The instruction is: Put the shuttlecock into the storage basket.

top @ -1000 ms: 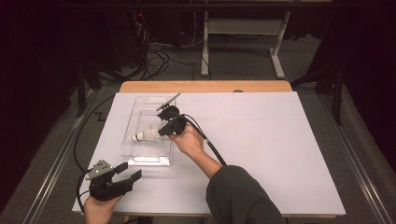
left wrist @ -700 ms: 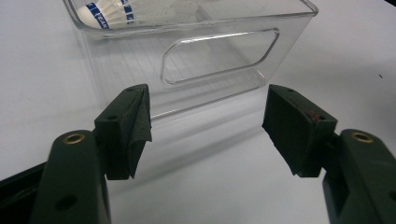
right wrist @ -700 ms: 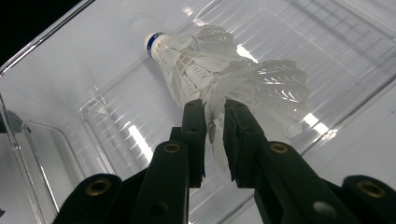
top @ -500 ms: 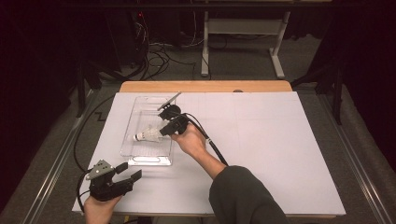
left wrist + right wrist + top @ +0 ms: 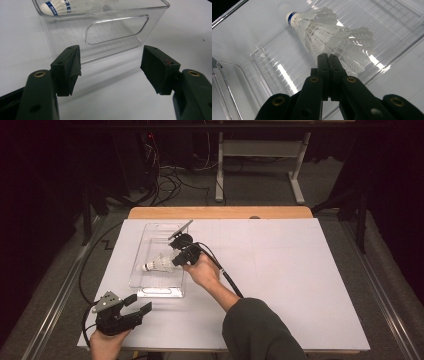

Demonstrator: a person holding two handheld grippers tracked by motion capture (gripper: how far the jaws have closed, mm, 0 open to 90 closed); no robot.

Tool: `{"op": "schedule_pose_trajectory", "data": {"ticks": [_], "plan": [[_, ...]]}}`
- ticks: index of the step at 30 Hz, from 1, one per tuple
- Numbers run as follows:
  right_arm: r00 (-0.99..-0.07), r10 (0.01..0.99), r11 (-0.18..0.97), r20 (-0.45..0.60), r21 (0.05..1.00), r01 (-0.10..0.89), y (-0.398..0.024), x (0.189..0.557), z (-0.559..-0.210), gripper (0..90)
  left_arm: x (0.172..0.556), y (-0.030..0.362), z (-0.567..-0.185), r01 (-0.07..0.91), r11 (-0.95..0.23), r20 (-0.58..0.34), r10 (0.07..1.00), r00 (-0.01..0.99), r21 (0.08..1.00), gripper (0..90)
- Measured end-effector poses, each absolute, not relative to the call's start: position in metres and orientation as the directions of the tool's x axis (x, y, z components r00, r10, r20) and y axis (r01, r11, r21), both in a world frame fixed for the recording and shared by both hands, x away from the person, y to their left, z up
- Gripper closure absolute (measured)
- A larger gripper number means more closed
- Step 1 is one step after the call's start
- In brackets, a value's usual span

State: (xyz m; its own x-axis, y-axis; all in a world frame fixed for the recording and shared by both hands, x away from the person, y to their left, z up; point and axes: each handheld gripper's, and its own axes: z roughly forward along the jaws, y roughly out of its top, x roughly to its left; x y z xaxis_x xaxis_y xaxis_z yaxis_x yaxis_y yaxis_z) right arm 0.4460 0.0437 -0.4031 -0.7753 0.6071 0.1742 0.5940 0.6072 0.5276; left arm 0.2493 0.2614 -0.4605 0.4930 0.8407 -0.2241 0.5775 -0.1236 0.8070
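A white feather shuttlecock (image 5: 156,264) with a blue-banded cork lies on its side inside a clear plastic bin (image 5: 134,276), cork pointing left. My right gripper (image 5: 176,260) reaches over the bin's right wall and is shut on the edge of the feather skirt. In the right gripper view the closed jaws (image 5: 328,57) pinch the shuttlecock (image 5: 329,37) above the bin floor (image 5: 274,70); I cannot tell whether it touches the floor. My left gripper (image 5: 140,303) rests open near the table's front left. It faces the bin's near wall (image 5: 115,30) with nothing between its pads, and the shuttlecock's cork (image 5: 50,7) shows past the rim.
White paper (image 5: 290,280) covers the table, with a wooden strip (image 5: 220,212) along the far edge. A black cable (image 5: 225,272) trails from the right gripper along the forearm. Table legs and loose cables sit on the dark floor beyond.
The right forearm has shifted very slightly. The shuttlecock stays in the bin in the shut right gripper, and the left gripper has not moved.
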Motion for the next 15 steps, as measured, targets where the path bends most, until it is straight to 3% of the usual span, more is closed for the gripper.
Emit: {"op": "schedule_pose_trajectory", "data": {"ticks": [5,15], "plan": [[-0.771,0.609,0.596,0.185,0.534,0.599,0.039,0.446,-0.4,81.6,0.25,0.261,-0.461,0.579,-0.129,-0.222,0.84,0.496,0.805,33.0],[-0.772,0.61,0.577,0.176,0.569,0.586,0.029,0.441,-0.391,79.3,0.25,0.26,-0.461,0.58,-0.134,-0.218,0.84,0.497,0.804,33.0]]}}
